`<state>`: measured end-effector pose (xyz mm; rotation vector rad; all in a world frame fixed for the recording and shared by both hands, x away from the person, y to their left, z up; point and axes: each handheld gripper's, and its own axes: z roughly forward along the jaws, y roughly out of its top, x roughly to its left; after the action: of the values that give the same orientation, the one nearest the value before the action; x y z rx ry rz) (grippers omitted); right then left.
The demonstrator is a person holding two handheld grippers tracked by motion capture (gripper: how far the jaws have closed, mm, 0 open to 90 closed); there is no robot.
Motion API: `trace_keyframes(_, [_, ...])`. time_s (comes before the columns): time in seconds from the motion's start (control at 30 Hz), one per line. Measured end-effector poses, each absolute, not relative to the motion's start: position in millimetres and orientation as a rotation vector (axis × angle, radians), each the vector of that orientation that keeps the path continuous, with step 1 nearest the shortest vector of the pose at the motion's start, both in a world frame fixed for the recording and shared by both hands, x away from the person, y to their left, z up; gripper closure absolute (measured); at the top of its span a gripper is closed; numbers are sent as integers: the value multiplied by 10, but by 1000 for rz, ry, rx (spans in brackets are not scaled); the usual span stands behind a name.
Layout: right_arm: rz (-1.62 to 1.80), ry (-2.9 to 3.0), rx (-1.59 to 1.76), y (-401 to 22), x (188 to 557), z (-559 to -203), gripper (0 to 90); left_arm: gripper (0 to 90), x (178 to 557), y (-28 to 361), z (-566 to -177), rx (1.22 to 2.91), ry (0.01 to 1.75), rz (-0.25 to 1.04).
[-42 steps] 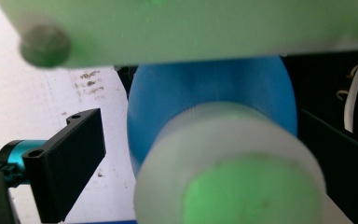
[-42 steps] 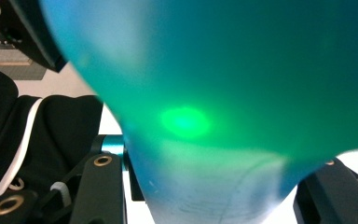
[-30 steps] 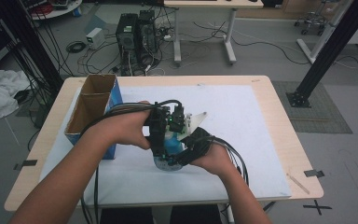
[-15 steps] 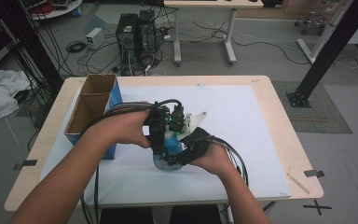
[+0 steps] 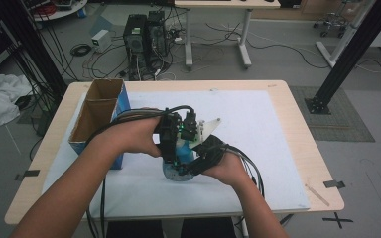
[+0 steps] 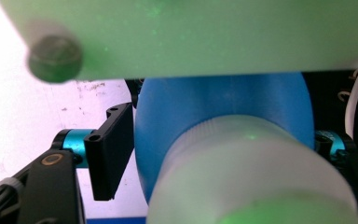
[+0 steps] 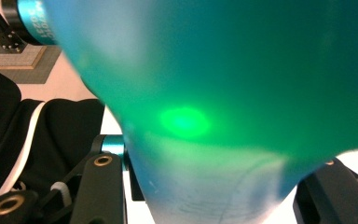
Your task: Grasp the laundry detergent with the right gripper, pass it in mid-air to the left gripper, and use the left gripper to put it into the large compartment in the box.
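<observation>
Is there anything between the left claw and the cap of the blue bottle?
Nothing visible. In the left gripper view the left claw has just been closing around the pale cap of the blue bottle; one pad is still slightly apart.

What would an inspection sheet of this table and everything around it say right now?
Surface: wooden table under a white sheet.
Job's things: blue bottle, upright between both grippers, with a pale ribbed cap.
Clutter: open cardboard box at the left edge.
Grippers: right gripper shut on the bottle's body; left gripper has just been closing around the cap, contact unclear.
Cables: black cables trail from both grippers.
Surroundings: computer towers, floor wiring, white cloth.
</observation>
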<state>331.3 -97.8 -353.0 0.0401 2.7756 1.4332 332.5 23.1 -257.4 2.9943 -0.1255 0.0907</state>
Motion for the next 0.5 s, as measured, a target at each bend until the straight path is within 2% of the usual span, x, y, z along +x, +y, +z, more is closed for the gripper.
trace_keyframes(0.5, [1438,2772,45,-967,3318,-3535,478,351,3318,230,-2570,2998,-139,70])
